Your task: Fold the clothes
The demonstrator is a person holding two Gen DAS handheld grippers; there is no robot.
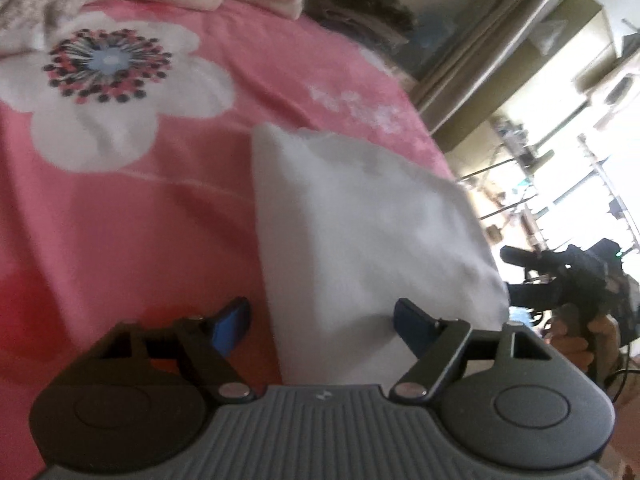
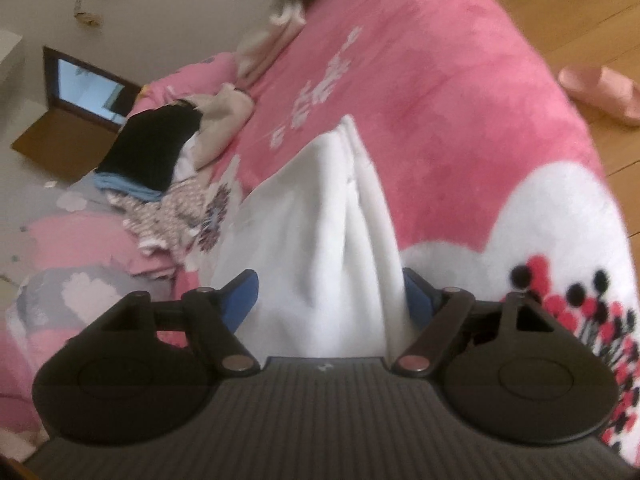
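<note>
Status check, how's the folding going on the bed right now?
Both grippers open, fingers straddling the white garment, not clamped. Garment lies partly folded on the pink blanket. Nothing blocking it.

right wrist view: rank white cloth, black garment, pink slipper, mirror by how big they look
1. white cloth, though it is nearest the camera
2. black garment
3. mirror and pink slipper look about alike, so unranked

Left wrist view sits just behind the left claw, angled down across the bed toward a window. Right wrist view sits behind the right claw, facing along the bed toward a wall. Both share, close up, the white garment.
</note>
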